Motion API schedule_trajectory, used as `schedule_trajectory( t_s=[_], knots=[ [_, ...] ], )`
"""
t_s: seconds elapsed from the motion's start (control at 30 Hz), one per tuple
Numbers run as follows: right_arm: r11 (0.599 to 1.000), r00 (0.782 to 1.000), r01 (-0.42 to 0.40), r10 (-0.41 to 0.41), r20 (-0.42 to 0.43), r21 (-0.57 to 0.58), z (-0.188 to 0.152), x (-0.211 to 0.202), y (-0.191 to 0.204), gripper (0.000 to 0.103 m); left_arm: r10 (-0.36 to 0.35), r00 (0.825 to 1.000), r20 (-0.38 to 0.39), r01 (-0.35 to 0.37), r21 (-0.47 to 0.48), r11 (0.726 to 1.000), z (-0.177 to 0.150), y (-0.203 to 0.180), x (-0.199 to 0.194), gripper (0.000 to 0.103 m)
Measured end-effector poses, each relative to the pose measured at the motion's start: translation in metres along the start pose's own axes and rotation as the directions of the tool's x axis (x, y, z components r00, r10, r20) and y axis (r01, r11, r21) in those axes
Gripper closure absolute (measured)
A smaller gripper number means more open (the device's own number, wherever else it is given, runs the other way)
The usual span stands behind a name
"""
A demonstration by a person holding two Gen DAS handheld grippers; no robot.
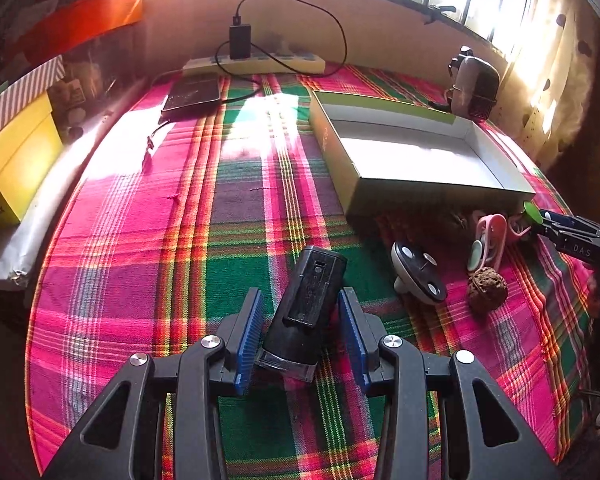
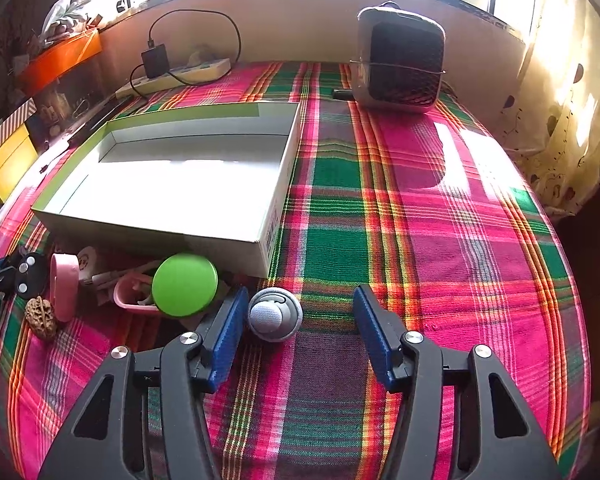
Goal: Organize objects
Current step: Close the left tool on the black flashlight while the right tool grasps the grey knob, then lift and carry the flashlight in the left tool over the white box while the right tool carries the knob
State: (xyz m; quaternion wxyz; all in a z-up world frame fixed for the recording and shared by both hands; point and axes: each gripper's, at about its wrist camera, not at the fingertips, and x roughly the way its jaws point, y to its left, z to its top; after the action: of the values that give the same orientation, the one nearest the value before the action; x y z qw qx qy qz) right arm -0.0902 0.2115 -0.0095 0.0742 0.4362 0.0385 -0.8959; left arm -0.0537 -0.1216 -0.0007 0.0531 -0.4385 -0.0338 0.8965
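Left wrist view had the left tongs (image 1: 300, 322) low over the plaid cloth (image 1: 236, 216) on the tabletop, their blue pads (image 1: 250, 336) spread wide on either side of a black device (image 1: 306, 312). That device lay tilted on the cloth between the pads, and I could not tell whether either pad touched it. To its right sat a black disc (image 1: 418, 276) with silver studs, then a walnut (image 1: 487, 287), with a pink clip (image 1: 490, 240) just behind the walnut. A shallow white box (image 1: 416, 152) stood open further back on the right, and the right tongs (image 1: 568, 232) reached in from the right edge near its front corner, beside a green lid (image 1: 534, 212). A power strip (image 1: 256, 65) with a black charger (image 1: 240, 42) lay along the far wall.

Right wrist view showed the right tongs (image 2: 300, 332) parted wide, holding nothing. A grey ball (image 2: 275, 314) rested on the cloth (image 2: 420, 220) between the pads (image 2: 228, 336), close against the left one and well apart from the right. Just left of it sat the green lid (image 2: 185, 285) on a pink tub (image 2: 130, 296), close to the front wall of the box (image 2: 260, 240). Further left were the pink clip (image 2: 65, 286), the walnut (image 2: 40, 317) and the disc (image 2: 30, 276). A mesh-fronted heater (image 2: 400, 60) stood at the far side.
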Motion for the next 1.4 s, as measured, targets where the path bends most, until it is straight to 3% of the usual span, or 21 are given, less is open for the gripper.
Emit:
schedule_trajectory(
  t_s=[0.43,0.53,0.63,1.07,1.4],
  knots=[
    [1.000,1.000,0.000,0.000,0.009,-0.015,-0.002,-0.004,0.007,0.071,0.036,0.999,0.005,-0.036,-0.037,0.999,0.000,-0.002,0.001,0.067],
    [1.000,1.000,-0.002,0.003,0.010,-0.014,-0.003,-0.004,0.007,0.075,0.058,0.998,0.006,-0.058,-0.035,0.998,0.000,-0.003,0.001,0.072],
    [1.000,1.000,-0.001,0.001,0.011,-0.013,-0.003,-0.004,0.007,0.076,0.063,0.998,0.005,-0.062,-0.042,0.997,-0.001,-0.002,0.000,0.078],
    [1.000,1.000,-0.014,0.014,0.008,-0.015,-0.003,-0.009,0.007,0.076,0.053,0.999,0.003,-0.053,-0.044,0.998,0.001,-0.003,-0.003,0.078],
    [0.999,0.998,-0.023,0.025,0.061,-0.032,0.017,-0.037,0.010,0.076,0.014,0.999,0.041,-0.014,-0.004,1.000,0.029,-0.016,-0.024,0.078]
  ],
)
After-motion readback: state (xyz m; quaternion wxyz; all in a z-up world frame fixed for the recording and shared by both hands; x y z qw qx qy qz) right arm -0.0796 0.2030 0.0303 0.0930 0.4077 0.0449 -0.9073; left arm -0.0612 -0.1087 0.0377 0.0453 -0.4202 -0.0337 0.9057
